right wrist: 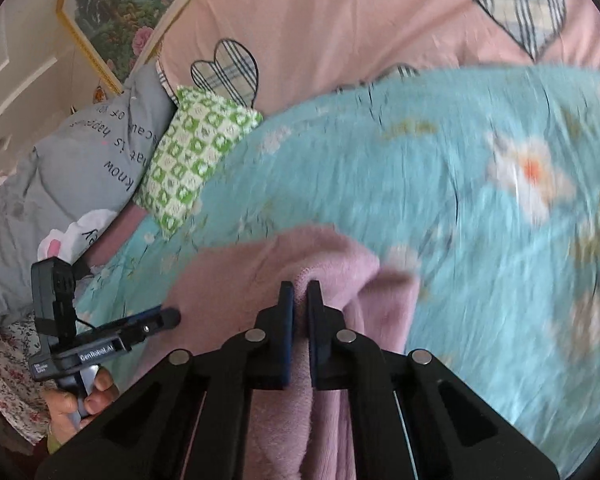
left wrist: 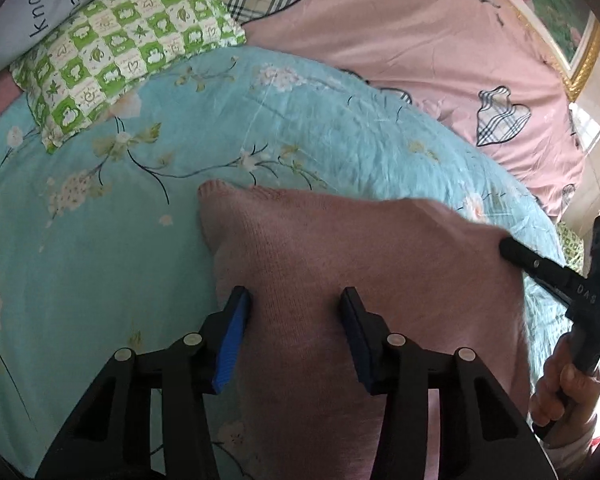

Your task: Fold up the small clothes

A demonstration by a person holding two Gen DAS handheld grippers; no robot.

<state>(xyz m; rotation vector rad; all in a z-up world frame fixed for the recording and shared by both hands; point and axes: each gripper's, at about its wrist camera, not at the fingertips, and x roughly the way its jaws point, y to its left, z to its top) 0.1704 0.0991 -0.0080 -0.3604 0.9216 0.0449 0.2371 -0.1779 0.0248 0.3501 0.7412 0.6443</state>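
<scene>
A small pink knitted garment (left wrist: 340, 248) lies on the turquoise floral bedspread (left wrist: 100, 240). My left gripper (left wrist: 296, 300) is open, its two fingers apart just over the garment's near left part, holding nothing. In the right wrist view my right gripper (right wrist: 301, 292) is shut on a raised fold of the pink garment (right wrist: 260, 276). The right gripper (left wrist: 512, 250) also shows at the garment's right edge in the left wrist view. The left gripper (right wrist: 168, 318) shows at the left of the right wrist view, at the garment's far edge.
A green-and-white checked pillow (left wrist: 128, 48) and a grey pillow with printed words (left wrist: 40, 4) lie at the bed's head. A pink duvet with plaid hearts (left wrist: 420, 40) lies beyond the bedspread. A gold-framed picture (right wrist: 116, 12) hangs on the wall.
</scene>
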